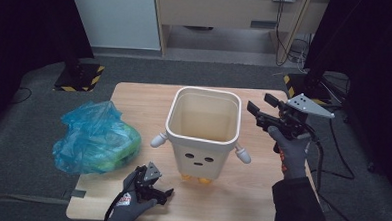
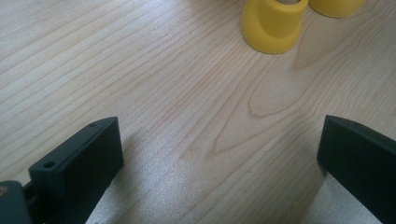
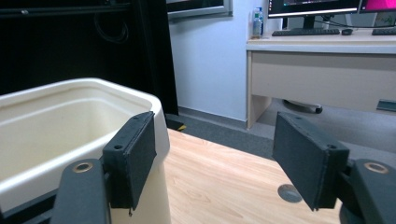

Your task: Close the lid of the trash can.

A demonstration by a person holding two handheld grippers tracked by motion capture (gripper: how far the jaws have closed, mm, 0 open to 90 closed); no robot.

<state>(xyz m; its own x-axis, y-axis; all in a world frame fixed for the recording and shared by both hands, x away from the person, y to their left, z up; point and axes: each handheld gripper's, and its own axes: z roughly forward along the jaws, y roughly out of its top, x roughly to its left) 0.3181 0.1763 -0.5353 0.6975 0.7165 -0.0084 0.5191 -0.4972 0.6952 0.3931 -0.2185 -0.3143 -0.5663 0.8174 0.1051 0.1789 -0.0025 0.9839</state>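
A cream plastic bin with a rounded square mouth, a small printed face and two stubby side arms (image 1: pixel 203 133) stood near the middle of the light wooden table (image 1: pixel 134 100), on short yellow feet (image 2: pixel 273 23), and it served as the landmark for all other things. To the right of the bin, beside its upper right corner and raised above the table, the right gripper (image 1: pixel 260 109) was held in a gloved hand (image 1: pixel 293 154) with a dark sleeve. Its jaws stood wide apart with nothing between them; in the right gripper view the bin (image 3: pixel 60 140) was just beside the near jaw, and I could not tell if the pad touched the rim. In front of the bin, at its lower left and close to the near edge of the table, the left gripper (image 1: pixel 166 194) lay low over the wood in the other gloved hand (image 1: pixel 129 206). In the left gripper view its two black jaws were far apart over bare wood, holding nothing, and the yellow feet were a little way ahead of them. To the left of the bin, well apart from it, a crumpled blue plastic bag with green things inside (image 1: pixel 95 138) rested on the table, partly over its left edge.
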